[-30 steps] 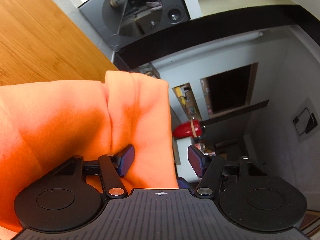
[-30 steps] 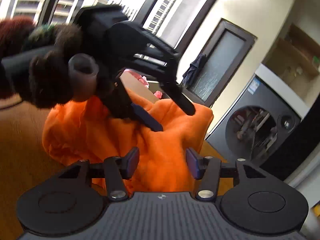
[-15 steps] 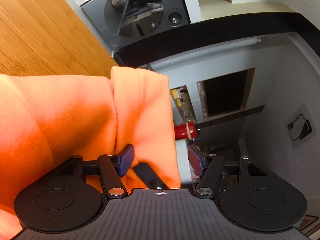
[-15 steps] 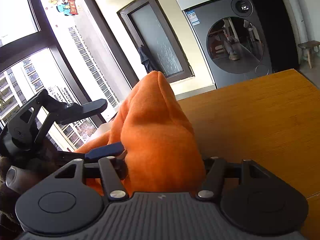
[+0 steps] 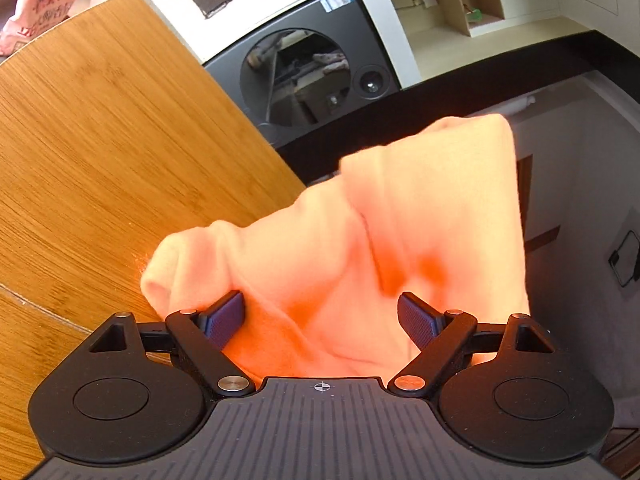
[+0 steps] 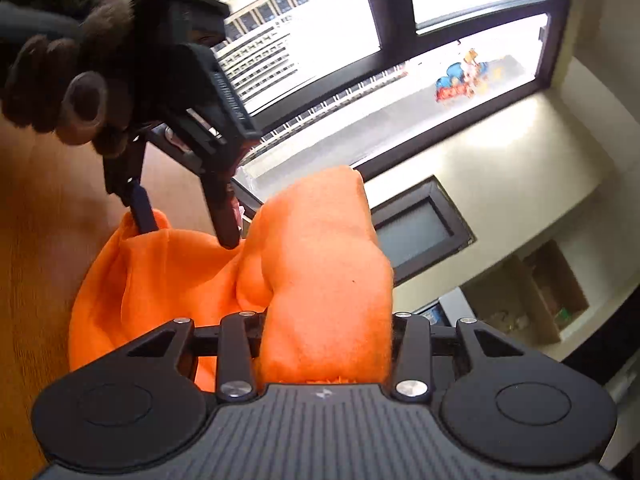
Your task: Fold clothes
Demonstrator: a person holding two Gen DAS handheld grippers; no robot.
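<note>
My right gripper has its jaws clamped on a thick fold of the orange garment; the cloth bulges up between them and hides both pads. From there the garment sags leftward in a loose pouch above the wooden surface. My left gripper has its jaws spread wide, the 2 blue pads well apart, with the orange garment bunched between them and rising ahead of them in a blurred, pale fold. In the right wrist view the left gripper reaches down into the pouch's upper edge, held by a gloved hand. The wooden surface fills the left of the left wrist view. Beyond it stands a grey washing machine with a round door. A large window shows tall buildings outside.
</note>
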